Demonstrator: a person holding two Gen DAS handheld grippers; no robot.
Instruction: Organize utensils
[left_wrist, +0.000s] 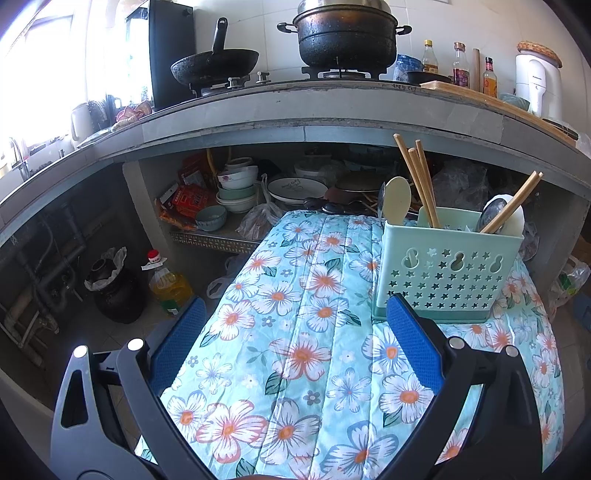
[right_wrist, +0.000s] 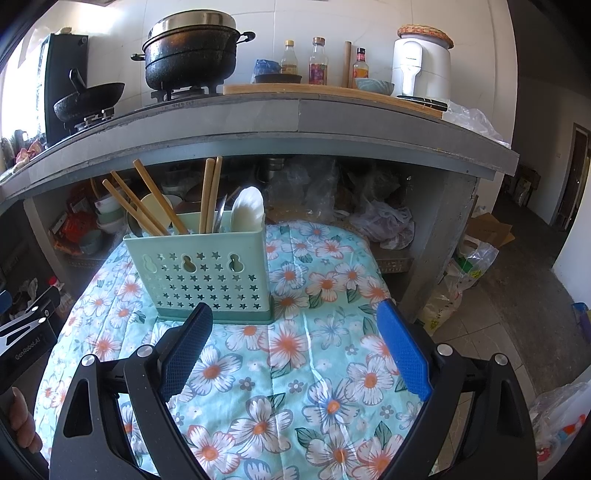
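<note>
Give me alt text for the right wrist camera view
A mint green utensil holder with chopsticks and spoons stands on a floral cloth, beyond the open, empty right gripper.

Item one: my pale green plastic utensil holder (left_wrist: 448, 266), rectangular, its front wall pierced with star-shaped holes and three gourd-shaped slots, standing upright on a darker green base on the floral cloth (left_wrist: 295, 332). Item two: wooden chopsticks (left_wrist: 419, 181), several, standing in the holder and leaning at different angles, one pair (right_wrist: 210, 194) nearly upright, another single stick (left_wrist: 513, 203) tilted far to the right end. Item three: a cream-coloured spoon (left_wrist: 396, 201), bowl up, at the holder's left end. Item four: a white spoon (right_wrist: 248, 208), bowl up, at the right end, with a metal spoon (left_wrist: 493, 214) just beside it.
</note>
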